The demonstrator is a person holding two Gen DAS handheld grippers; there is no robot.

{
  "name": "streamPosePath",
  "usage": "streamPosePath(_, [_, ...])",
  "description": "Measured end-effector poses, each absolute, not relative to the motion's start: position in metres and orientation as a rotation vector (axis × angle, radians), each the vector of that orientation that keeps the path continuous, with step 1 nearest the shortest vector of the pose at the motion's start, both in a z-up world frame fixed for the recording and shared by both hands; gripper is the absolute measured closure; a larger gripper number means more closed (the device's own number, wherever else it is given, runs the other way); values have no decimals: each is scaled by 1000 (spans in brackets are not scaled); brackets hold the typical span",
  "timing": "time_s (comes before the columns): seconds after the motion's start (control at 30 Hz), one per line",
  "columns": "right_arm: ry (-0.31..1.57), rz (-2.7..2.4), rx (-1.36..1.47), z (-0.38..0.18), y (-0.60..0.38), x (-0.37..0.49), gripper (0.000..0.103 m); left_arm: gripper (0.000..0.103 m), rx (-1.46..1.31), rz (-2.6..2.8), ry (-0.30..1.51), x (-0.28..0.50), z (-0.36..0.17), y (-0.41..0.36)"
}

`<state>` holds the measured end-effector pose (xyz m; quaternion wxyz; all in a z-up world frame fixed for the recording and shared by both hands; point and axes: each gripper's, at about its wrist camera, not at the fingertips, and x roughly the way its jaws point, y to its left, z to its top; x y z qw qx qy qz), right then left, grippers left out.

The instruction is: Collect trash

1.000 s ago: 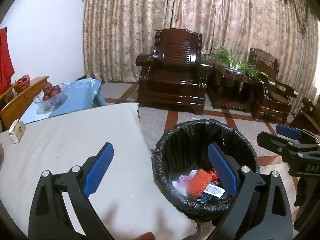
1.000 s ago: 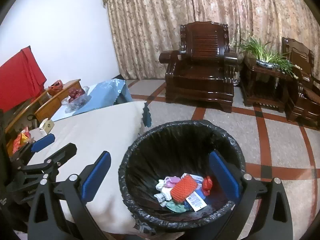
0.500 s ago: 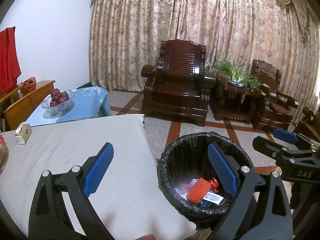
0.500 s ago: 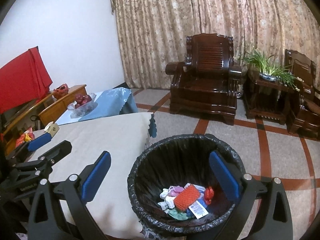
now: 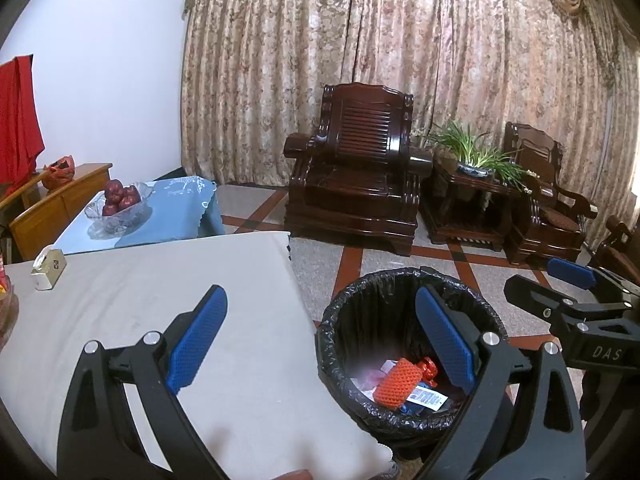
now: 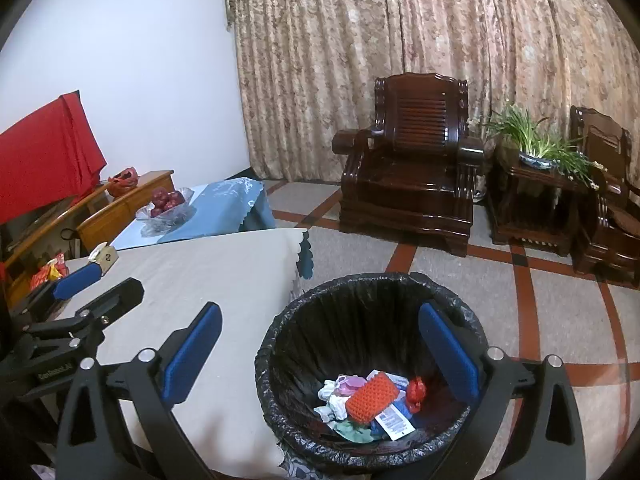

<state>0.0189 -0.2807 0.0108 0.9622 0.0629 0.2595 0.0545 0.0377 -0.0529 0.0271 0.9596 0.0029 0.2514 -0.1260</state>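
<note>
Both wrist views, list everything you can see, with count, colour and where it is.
Trash bin: one, black liner, on floor beside the table.
Trash: several pieces, orange, red, white, blue, inside the bin.
Table: one, beige cloth, left.
Tissue box: one, pale, table's far left.
Fruit bowl: one, glass, red fruit, on blue cloth.
Armchairs: two, dark wood, by curtain.
Plant: one, green, between armchairs.
Left gripper: black, blue pads, open, empty.
Right gripper: same, open, empty.
</note>
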Motion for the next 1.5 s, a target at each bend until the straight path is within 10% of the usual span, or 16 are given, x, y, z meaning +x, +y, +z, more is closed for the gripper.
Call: streamPosePath(1.5, [525,112,116,11,-277,19,6,10,5,-255,509,37,23,-51])
